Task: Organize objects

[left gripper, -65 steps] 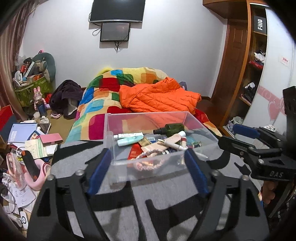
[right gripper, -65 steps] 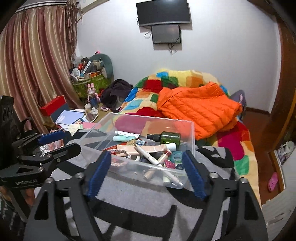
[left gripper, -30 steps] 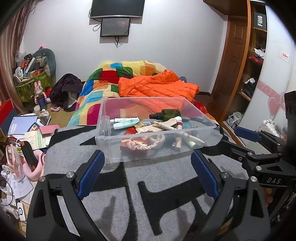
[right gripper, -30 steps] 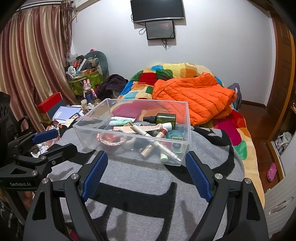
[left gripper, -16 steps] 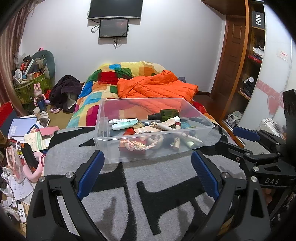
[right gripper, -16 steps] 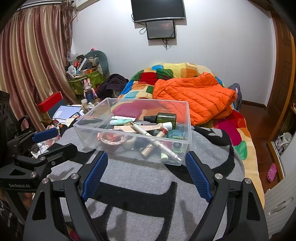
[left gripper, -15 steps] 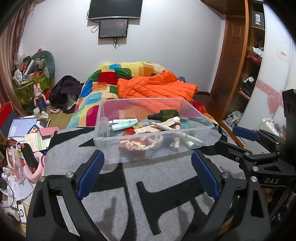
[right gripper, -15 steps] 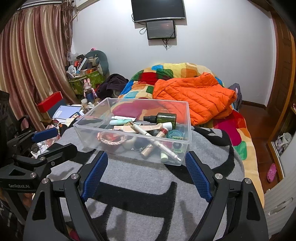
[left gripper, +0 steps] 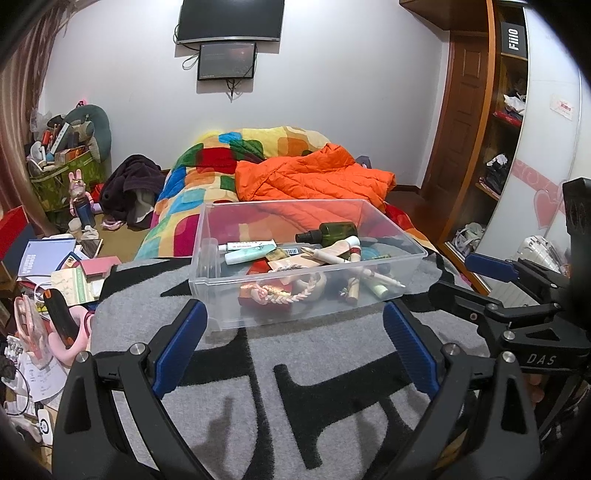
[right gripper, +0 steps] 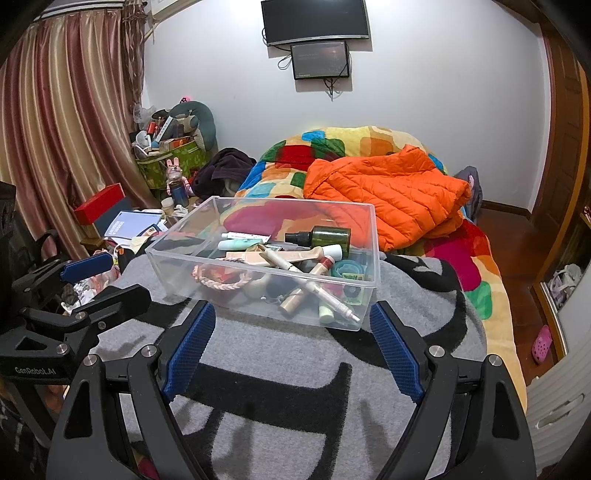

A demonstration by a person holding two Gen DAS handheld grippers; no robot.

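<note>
A grey blanket with black lettering (right gripper: 295,369) carries the clear rectangular plastic bin (right gripper: 332,312), which holds a dark green spray bottle (right gripper: 325,236), a pink braided band (right gripper: 221,282) and loose cosmetic tubes. The left gripper (left gripper: 295,347) and right gripper (right gripper: 291,343) hover short of the bin, jaws spread wide and empty. The soft blanket could let the bin tip or slide if nudged. Legible: "DAS", "GenRobot.AI", "Fiiio" on the wardrobe (left gripper: 515,38).

A home bedroom: quilted bed (left gripper: 258,155), wall television (left gripper: 231,18), wardrobe (left gripper: 509,110).
</note>
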